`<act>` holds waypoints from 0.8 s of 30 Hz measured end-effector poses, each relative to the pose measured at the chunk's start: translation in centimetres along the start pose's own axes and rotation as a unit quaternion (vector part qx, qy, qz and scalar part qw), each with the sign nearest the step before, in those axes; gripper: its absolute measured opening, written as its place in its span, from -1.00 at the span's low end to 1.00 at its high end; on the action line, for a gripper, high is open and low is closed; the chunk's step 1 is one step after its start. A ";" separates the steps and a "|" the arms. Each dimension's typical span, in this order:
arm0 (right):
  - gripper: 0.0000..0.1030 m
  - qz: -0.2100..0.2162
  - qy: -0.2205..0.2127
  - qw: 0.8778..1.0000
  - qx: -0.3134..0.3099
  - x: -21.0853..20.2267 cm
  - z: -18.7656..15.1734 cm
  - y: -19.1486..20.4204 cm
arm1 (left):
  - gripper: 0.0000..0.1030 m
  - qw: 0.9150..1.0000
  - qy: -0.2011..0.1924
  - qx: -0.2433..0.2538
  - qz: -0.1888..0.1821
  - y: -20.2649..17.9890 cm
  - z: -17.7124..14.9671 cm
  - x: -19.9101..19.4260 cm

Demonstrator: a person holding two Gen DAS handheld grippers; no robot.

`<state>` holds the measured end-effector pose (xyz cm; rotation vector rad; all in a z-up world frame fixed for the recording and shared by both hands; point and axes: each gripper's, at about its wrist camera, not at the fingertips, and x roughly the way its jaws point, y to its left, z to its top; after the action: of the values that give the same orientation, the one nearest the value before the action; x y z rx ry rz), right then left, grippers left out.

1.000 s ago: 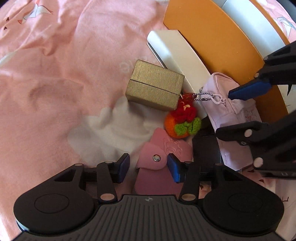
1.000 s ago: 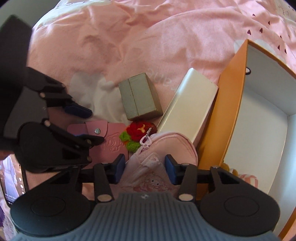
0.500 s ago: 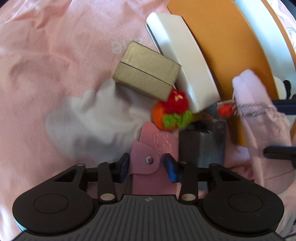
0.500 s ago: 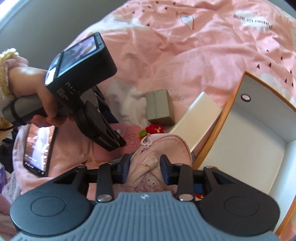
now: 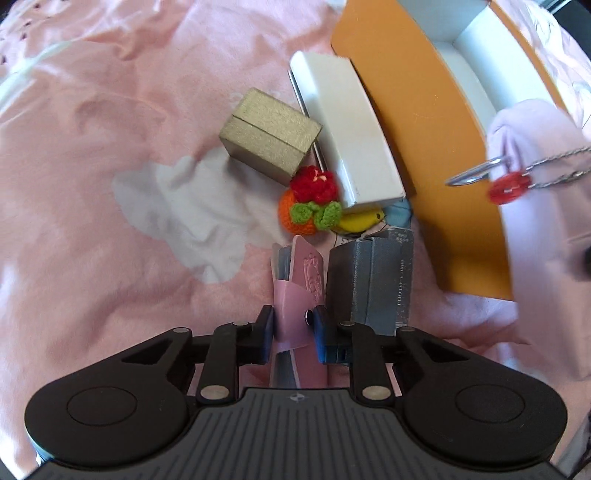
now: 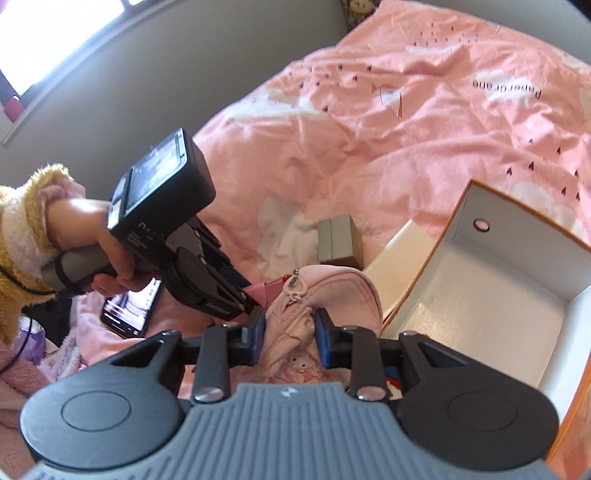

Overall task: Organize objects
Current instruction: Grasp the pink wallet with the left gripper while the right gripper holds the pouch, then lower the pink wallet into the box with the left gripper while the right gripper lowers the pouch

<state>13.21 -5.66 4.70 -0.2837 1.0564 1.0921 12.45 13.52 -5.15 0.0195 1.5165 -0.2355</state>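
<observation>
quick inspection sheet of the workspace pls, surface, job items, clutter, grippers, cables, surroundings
surface: pink bedspread, wrinkled.
job's things: pink wallet; pink pouch; orange box, open.
clutter: gold box, white case, crochet charm, grey card holder, phone.
grippers: left gripper shut on wallet; right gripper shut on pouch.
cables: nothing seen.
surroundings: grey wall, window.

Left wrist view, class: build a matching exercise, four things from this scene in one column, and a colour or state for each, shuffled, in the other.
Things:
1. pink wallet
2. small box
3. crochet fruit
4. pink pouch

States:
A. gold, resting on the bedspread
B. clamped by the right gripper
C. orange, red flower on top
D. clamped by the left gripper

Pairs: 1-D, 2-A, 3-C, 4-B
</observation>
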 end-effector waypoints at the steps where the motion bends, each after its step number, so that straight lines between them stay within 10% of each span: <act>1: -0.42 0.002 -0.012 1.000 -0.001 -0.9 -0.2 -0.1 | -0.53 1.000 -0.008 -0.003 0.000 -0.3 0.1 -0.4; 9: -0.42 -0.036 -0.052 0.998 -0.015 -5.9 -1.8 -1.9 | -0.57 0.993 -0.104 -0.043 -0.044 -1.4 -1.2 -6.7; 17: -0.42 -0.095 -0.038 0.995 -0.001 -8.1 -5.0 -7.2 | -0.58 0.962 -0.228 -0.050 -0.141 -5.6 -1.4 -12.4; 24: -0.42 -0.077 -0.047 0.996 -0.008 -9.5 -7.5 -11.1 | -0.58 0.934 -0.247 -0.057 -0.251 -11.6 2.2 -9.2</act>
<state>17.68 -21.45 5.33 -0.3190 0.9260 0.9660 12.39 3.11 5.63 -0.4931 1.0063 -0.5187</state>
